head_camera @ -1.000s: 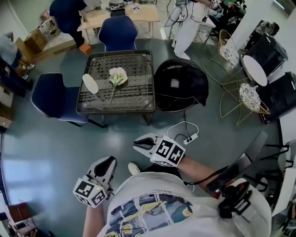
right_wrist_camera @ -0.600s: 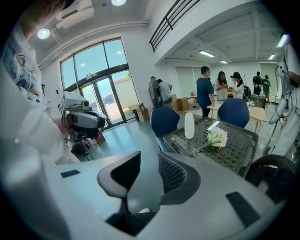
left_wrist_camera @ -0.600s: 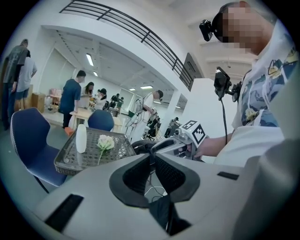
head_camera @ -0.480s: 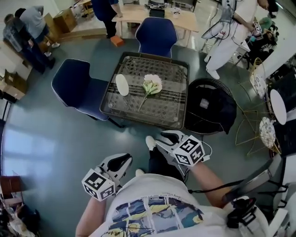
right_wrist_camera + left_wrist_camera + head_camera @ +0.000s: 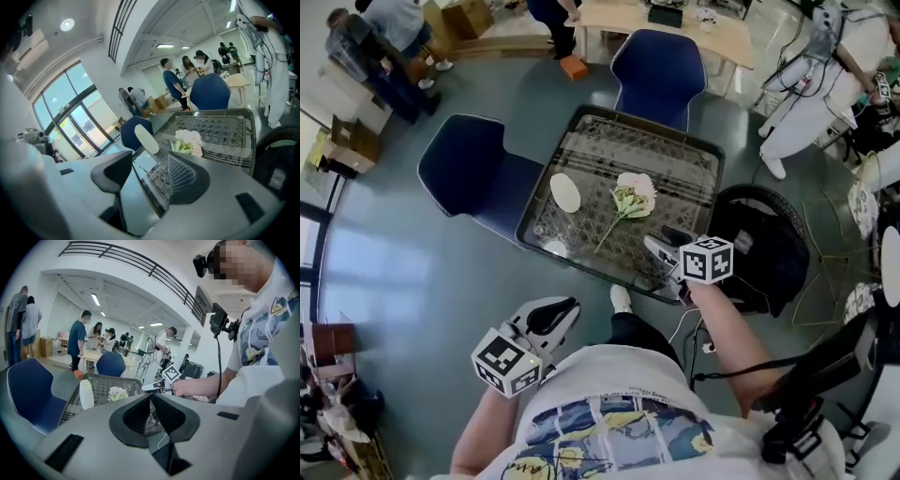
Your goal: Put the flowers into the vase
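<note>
Though empty, right tool [image 5: 659, 245] just widening at glass-topped lattice table [image 5: 677, 161]; left tool [image 5: 566, 308] closed.

- flowers [image 5: 630, 199] lie flat on the table [image 5: 675, 161], roughly mid-table
- vase [image 5: 565, 192] is on the same table, just to the left of the flowers, not touching them
- one chair [image 5: 469, 169] sits at the table's left side, another chair [image 5: 661, 66] at its far side
- round seat [image 5: 766, 246] is tucked by the table's right near corner
- long desk [image 5: 675, 21] is behind the far chair
</note>
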`<action>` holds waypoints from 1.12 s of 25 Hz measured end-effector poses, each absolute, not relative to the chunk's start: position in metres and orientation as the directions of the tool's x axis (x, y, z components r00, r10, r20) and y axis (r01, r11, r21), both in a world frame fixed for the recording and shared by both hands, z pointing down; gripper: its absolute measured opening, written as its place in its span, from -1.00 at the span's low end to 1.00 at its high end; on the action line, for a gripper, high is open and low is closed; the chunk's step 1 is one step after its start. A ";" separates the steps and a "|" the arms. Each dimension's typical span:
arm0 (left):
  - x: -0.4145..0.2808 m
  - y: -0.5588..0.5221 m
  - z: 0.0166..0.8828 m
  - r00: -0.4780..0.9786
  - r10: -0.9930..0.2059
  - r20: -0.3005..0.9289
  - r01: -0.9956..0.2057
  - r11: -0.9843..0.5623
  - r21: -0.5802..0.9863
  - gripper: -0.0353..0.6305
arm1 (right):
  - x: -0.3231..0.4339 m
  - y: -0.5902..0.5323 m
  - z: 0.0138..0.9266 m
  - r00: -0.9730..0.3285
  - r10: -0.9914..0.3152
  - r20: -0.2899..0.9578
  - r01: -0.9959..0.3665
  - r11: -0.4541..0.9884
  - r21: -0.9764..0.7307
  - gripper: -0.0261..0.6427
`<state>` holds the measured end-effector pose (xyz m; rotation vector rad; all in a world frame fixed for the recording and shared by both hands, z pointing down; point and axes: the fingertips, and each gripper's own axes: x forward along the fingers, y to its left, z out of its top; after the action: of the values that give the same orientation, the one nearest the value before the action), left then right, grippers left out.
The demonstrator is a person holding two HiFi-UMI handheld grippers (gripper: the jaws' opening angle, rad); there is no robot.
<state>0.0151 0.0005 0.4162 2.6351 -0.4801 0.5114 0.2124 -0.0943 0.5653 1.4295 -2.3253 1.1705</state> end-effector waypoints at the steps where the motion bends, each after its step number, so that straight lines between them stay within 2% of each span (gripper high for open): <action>1: 0.020 -0.007 0.417 0.869 -0.255 0.424 -0.410 -0.851 0.329 -0.76 | 0.222 -0.108 0.574 -0.520 -0.681 0.515 -0.812 0.209 -0.544 -0.27; 11: 0.044 -0.058 0.432 0.800 -0.335 0.498 -0.533 -0.778 0.333 -0.76 | 0.286 -0.215 0.660 -0.534 -0.694 0.483 -0.647 -0.033 -0.761 -0.05; 18: 0.037 -0.079 0.436 0.749 -0.389 0.536 -0.599 -0.744 0.297 -0.76 | 0.307 -0.267 0.722 -0.510 -0.682 0.525 -0.568 -0.192 -0.800 0.10; 28: 0.018 -0.101 0.437 0.699 -0.445 0.560 -0.665 -0.692 0.280 -0.76 | 0.300 -0.293 0.772 -0.495 -0.602 0.627 -0.557 -0.334 -0.761 0.10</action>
<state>0.0177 -0.1007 0.4368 2.4389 -0.8546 0.6326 0.3003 -0.2925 0.7717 1.5956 -1.8328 2.0461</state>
